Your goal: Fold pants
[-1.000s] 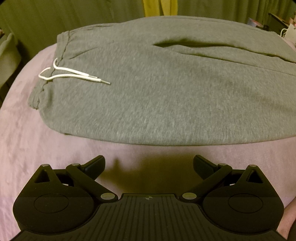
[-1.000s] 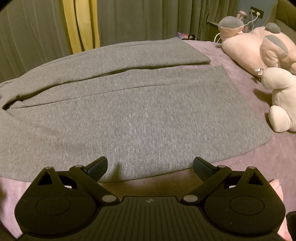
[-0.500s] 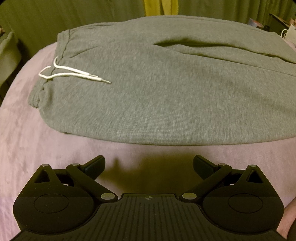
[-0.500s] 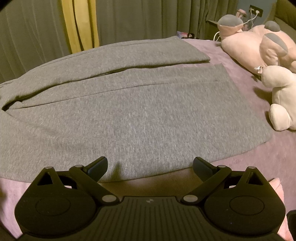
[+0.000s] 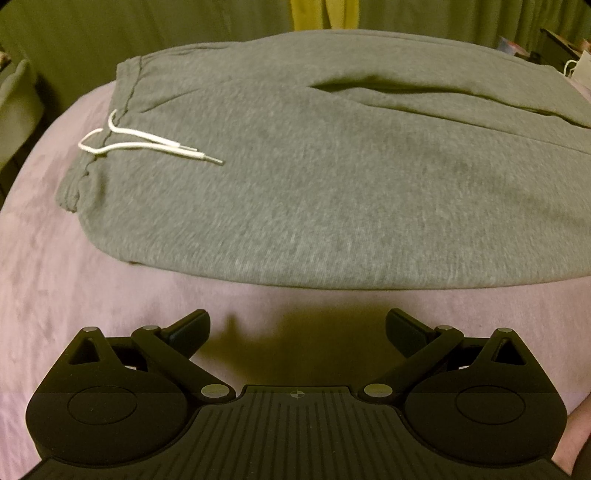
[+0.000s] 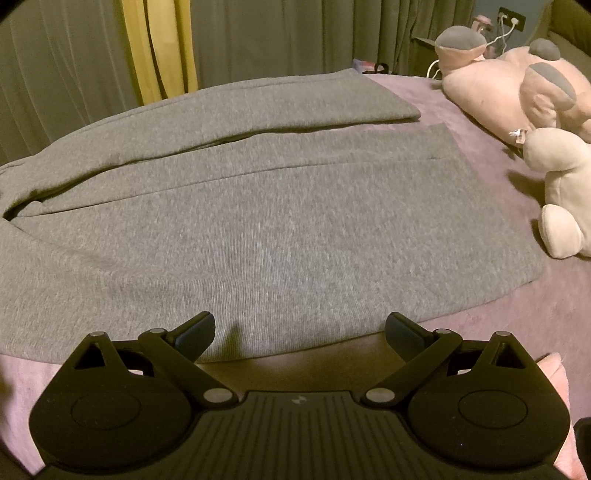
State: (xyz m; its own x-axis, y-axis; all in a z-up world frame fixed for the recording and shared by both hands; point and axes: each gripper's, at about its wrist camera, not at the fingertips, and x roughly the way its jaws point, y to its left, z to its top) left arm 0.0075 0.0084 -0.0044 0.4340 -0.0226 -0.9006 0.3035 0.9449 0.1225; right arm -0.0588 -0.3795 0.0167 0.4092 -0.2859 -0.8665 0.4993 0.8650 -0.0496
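Grey sweatpants (image 5: 332,177) lie flat across a pink bed, waistband to the left with a white drawstring (image 5: 147,146) resting on the fabric. The two legs (image 6: 277,206) stretch to the right, the near leg broad and flat, the far leg (image 6: 258,107) beside it. My left gripper (image 5: 295,328) hovers open over bare bedcover, just short of the pants' near edge by the hip. Over the near edge of the closer leg, my right gripper (image 6: 299,330) is open too, its left fingertip (image 6: 195,330) above the fabric. Neither holds anything.
The pink bedcover (image 5: 55,295) surrounds the pants. Pink and cream plush toys (image 6: 535,110) lie at the right, close to the leg cuffs. Grey-green curtains with a yellow strip (image 6: 159,48) hang behind the bed. A wall socket with cables (image 6: 511,16) is at the far right.
Both grippers have crept slightly forward toward the pants; the pants have not moved and both grippers stay open.
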